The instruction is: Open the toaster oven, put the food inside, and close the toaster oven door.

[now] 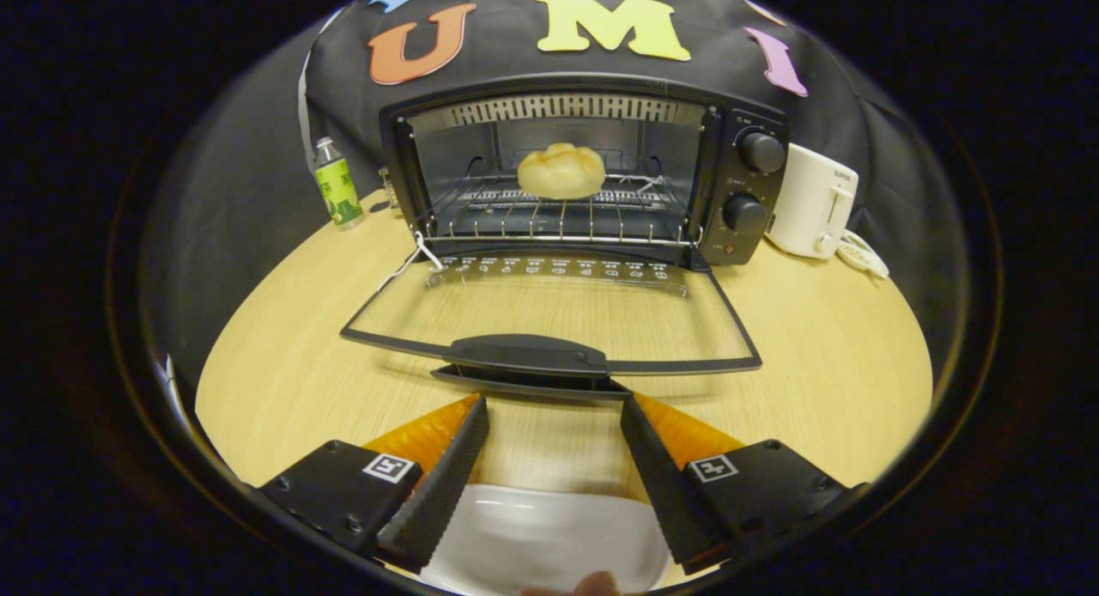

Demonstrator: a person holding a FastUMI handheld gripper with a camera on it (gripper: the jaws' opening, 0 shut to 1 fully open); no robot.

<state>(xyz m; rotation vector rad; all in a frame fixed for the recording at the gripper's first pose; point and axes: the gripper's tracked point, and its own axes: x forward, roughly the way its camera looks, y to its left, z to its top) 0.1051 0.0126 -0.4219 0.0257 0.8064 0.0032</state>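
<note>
- The wooden table (283, 355) fills the middle and lower part of the frame, its light surface running from the booth wall down to the fingers.
- The toaster oven (584, 171) stands at upper centre on the table's far side, its cavity open to the camera and two knobs (754, 179) stacked on its right panel.
- The oven door (549, 308) is folded fully down and lies flat over the table in the centre of the frame; its dark handle (528, 355) sits just ahead of the fingertips and nothing lies between them and it.
- The gripper (554, 407) sits at bottom centre with its fingers spread wide and nothing between them; both tips stop just short of the handle.
- A white plate (541, 536) lies under and between the fingers at the bottom edge, with no food on it.
- A white toaster (811, 201) stands to the right of the oven, just beside it, with a coiled white cord (859, 254) next to it.
- The bread roll (561, 170) rests on the wire rack (558, 214) inside the oven, at its middle.
- A small bottle with a green label (335, 184) stands upright to the left of the oven.
</note>
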